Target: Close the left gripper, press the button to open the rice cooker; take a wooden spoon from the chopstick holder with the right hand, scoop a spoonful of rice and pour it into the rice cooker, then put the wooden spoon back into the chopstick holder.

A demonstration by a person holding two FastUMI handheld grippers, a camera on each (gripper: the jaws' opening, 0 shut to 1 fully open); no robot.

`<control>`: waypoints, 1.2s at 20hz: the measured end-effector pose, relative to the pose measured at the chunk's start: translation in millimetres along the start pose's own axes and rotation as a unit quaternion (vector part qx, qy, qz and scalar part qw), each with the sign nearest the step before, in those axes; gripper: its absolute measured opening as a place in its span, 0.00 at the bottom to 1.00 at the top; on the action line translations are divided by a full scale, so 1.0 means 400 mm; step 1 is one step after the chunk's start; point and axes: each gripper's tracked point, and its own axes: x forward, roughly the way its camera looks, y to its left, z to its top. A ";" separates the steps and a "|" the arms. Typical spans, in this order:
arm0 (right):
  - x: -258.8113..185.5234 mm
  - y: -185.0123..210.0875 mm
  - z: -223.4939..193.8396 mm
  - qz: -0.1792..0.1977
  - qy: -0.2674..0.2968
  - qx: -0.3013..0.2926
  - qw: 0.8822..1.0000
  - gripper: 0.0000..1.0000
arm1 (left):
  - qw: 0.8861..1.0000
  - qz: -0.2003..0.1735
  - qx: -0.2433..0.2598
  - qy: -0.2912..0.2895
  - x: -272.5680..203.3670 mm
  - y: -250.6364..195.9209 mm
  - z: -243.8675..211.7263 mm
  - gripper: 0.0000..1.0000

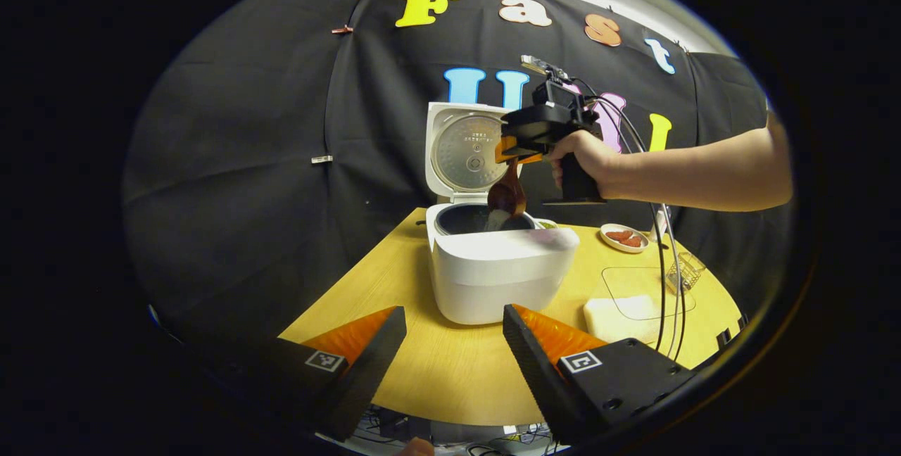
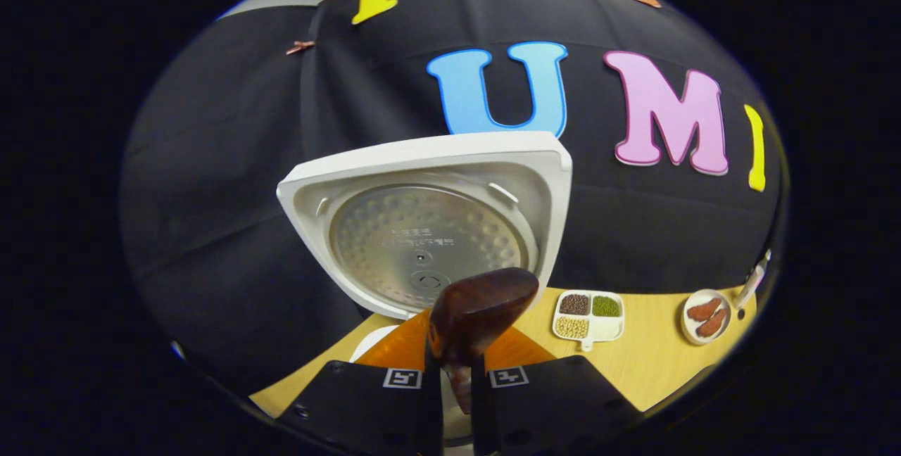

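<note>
Left gripper view: the wooden spoon [image 1: 507, 195] hangs near upright, bowl down over the open rice cooker [image 1: 496, 266], pale rice at its tip. The right gripper [image 1: 512, 153], its jaws pinching the handle, is held by a hand [image 1: 584, 157] with the forearm level from the right. Small print on the lid [image 2: 422, 231] is too fine to read. The left gripper [image 1: 454, 347] hovers over the surface [image 1: 450, 371], jaws spread, holding nothing.

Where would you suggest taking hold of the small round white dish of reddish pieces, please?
Grip the small round white dish by its raised rim, coming from above on the near side: it is shallow and flat on the wooden table, and the rim is the only edge a tool could pinch, with the middle full.
</note>
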 end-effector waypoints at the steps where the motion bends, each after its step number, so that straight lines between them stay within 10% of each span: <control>1: 0.002 0.013 -0.005 0.006 -0.002 -0.027 1.000 0.20 | 1.000 -0.001 -0.003 -0.001 0.001 -0.002 -0.002 0.96; 10: 0.006 0.081 -0.059 0.035 0.007 -0.133 0.991 0.20 | 1.000 0.009 -0.001 -0.002 -0.011 0.021 -0.003 0.95; 17: -0.024 0.001 -0.001 0.017 0.026 0.043 0.999 0.19 | 1.000 0.004 -0.003 -0.004 -0.021 0.008 0.001 0.96; 24: -0.156 -0.203 0.109 -0.005 0.007 0.233 0.972 0.20 | 1.000 -0.015 0.007 -0.022 -0.001 -0.045 0.069 0.95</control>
